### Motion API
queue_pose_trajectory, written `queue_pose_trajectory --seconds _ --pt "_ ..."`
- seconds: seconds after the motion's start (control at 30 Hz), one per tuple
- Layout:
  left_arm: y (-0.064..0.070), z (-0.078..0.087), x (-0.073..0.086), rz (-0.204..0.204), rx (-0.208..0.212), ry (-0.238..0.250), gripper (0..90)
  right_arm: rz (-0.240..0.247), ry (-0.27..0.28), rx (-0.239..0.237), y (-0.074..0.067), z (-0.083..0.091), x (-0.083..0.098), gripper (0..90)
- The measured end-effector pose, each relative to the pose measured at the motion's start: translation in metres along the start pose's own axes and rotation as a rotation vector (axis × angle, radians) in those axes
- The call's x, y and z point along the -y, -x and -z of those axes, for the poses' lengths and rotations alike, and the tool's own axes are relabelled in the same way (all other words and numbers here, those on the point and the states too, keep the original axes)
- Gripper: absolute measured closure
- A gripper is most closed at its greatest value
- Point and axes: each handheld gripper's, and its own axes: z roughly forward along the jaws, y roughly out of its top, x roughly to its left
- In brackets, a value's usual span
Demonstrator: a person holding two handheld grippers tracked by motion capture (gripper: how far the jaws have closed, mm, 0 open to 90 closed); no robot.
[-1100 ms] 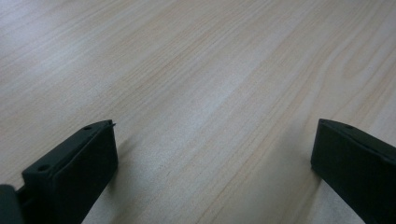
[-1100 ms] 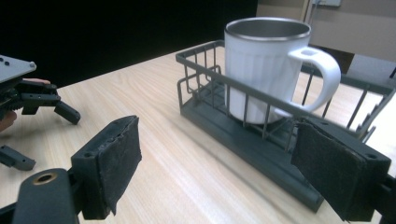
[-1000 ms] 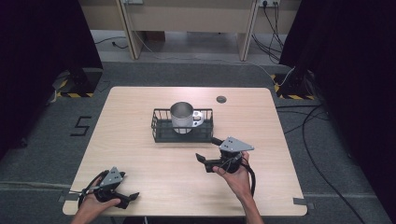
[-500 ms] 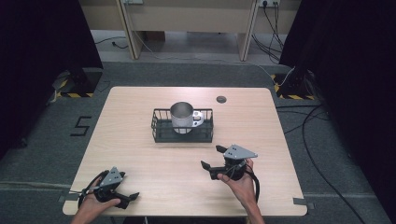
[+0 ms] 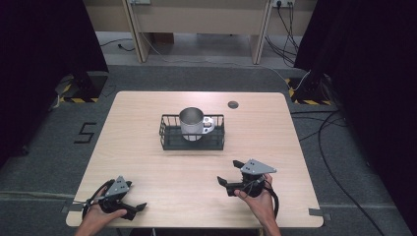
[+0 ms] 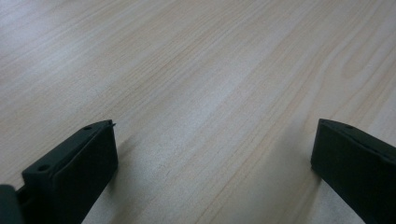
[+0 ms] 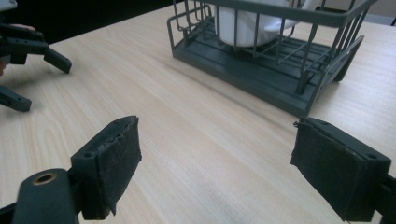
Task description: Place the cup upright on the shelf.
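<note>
— Do we see anything we can read?
— Just one mark: a dark "5" [image 5: 86, 132] on the grey floor [image 5: 44, 162], at about nine o'clock from the table [image 5: 147, 162].
— Any labels or brands?
— None we can make out.

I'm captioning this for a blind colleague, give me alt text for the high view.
A metal mug stands in a black wire basket at the middle of a light wooden table. Nearer the camera, a person's hands hold the left gripper and the right gripper, both open and empty, apart from the basket.
</note>
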Motion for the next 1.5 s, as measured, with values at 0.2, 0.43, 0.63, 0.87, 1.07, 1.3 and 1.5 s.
queue_pose_trajectory --seconds 0.2,0.43,0.63,0.87,1.07,1.3,1.5 --pt "0.0 0.0 0.0 0.0 0.0 0.0 0.0 -0.006 -0.035 0.004 0.0 0.002 0.009 15.2" --pt "0.0 0.0 0.0 0.0 0.0 0.0 0.0 -0.003 -0.035 0.011 -0.002 0.006 0.011 15.4" --pt "0.0 0.0 0.0 0.0 0.0 0.0 0.0 -0.013 -0.052 0.007 -0.003 0.007 0.019 15.3" --pt "0.0 0.0 0.0 0.0 0.0 0.0 0.0 -0.016 -0.052 0.011 -0.005 0.011 0.024 15.2" --pt "0.0 0.0 0.0 0.0 0.0 0.0 0.0 -0.022 -0.062 0.004 -0.008 0.014 0.029 15.2" --pt "0.0 0.0 0.0 0.0 0.0 0.0 0.0 -0.031 -0.074 0.012 -0.009 0.018 0.036 15.2" --pt "0.0 0.0 0.0 0.0 0.0 0.0 0.0 -0.031 -0.093 0.013 -0.011 0.021 0.041 15.2"
